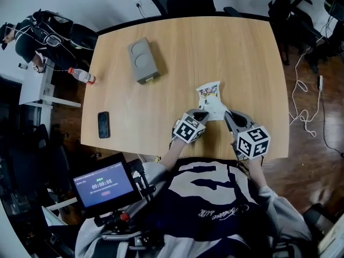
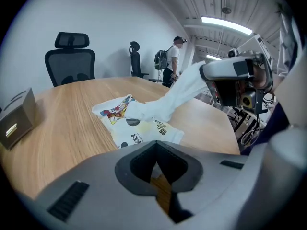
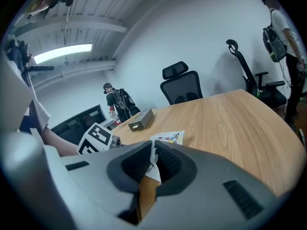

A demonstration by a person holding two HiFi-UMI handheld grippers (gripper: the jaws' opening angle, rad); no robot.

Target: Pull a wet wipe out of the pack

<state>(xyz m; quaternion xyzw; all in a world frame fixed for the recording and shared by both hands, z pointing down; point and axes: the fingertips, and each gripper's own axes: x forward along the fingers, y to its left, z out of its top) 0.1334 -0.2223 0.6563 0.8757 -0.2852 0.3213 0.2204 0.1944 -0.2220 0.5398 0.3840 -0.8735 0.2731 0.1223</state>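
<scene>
Pinching the limp, damp wet wipe (image 2: 178, 91) by its free end, right hand-held gripper (image 3: 151, 163) holds it stretched from the light pack (image 1: 208, 94) mid-frame on the bench (image 1: 215, 47); left hand-held gripper (image 2: 156, 164) pressed together, empty.

On the table (image 1: 242, 52) the wipe pack (image 1: 209, 97) lies front right, the box (image 1: 143, 61) behind it leftward, the phone (image 1: 103, 124) front left.

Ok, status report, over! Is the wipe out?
Right gripper shut on wipe. Wipe partly out of pack. Left gripper shut, empty. Nothing in the way.
</scene>
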